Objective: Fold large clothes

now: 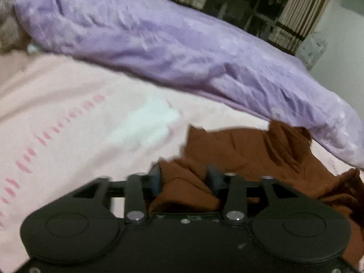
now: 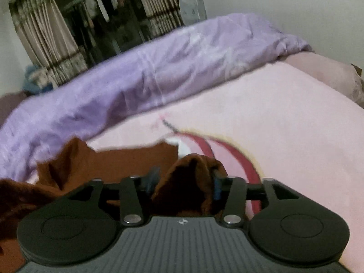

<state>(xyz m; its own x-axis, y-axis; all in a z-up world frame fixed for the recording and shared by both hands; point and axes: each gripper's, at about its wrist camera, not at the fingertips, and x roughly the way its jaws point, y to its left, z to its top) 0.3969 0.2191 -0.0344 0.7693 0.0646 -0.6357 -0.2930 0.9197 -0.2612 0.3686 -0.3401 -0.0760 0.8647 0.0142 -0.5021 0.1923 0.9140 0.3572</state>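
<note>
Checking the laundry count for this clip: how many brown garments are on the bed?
1: a brown garment lies crumpled on the pink bedsheet, in front of the purple quilt, with folds between both hand-held grippers' jaws. More could be hidden below the frames.

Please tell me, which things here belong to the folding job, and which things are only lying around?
Belong to the job:
- brown garment, bunched on the bed
- left tongs, brown cloth between the fingers
- right tongs, brown cloth between the fingers

Only lying around:
- purple duvet
- pink bedsheet
- curtains
</note>
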